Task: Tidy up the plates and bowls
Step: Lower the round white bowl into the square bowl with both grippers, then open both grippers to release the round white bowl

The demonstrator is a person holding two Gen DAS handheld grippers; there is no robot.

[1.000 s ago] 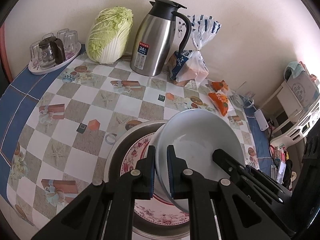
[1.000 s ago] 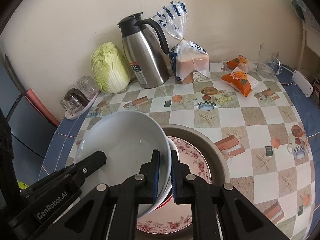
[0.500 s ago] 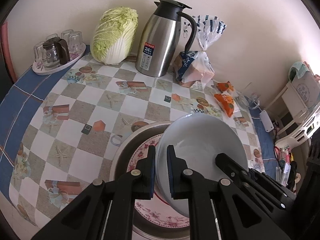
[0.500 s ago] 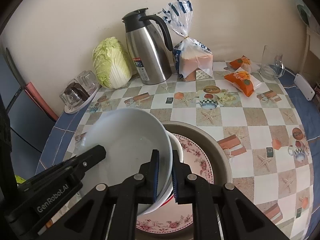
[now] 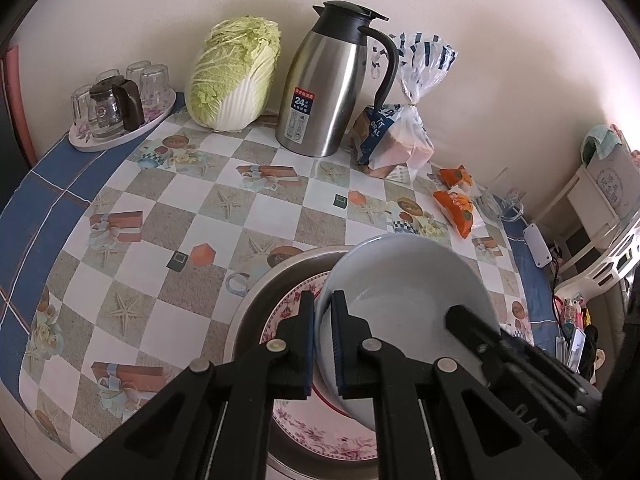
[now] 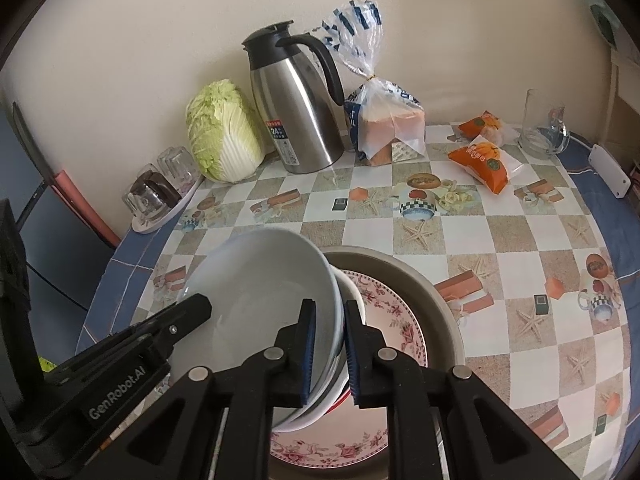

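A large pale grey-white bowl [image 5: 404, 288] [image 6: 260, 280] is held tilted above a metal basin [image 5: 256, 304] [image 6: 440, 300]. My left gripper [image 5: 322, 312] is shut on its left rim. My right gripper [image 6: 330, 320] is shut on its right rim, and its jaws also span a smaller white bowl [image 6: 354, 292] nested under the big one. A pink floral plate [image 5: 320, 436] [image 6: 396, 312] lies flat in the basin beneath the bowls. Each gripper shows in the other's view.
At the back stand a steel thermos jug [image 5: 328, 92], a napa cabbage [image 5: 232, 76], a bagged bread loaf [image 5: 396, 140], and a tray of glasses [image 5: 120, 116]. Orange snack packs [image 6: 480, 160] and a glass mug [image 6: 540, 124] lie right. The checked tablecloth [image 5: 160, 220] covers the table.
Both grippers have lifted the large bowl a little higher and back from the basin; more of the table shows. The grip on the rim is unchanged.
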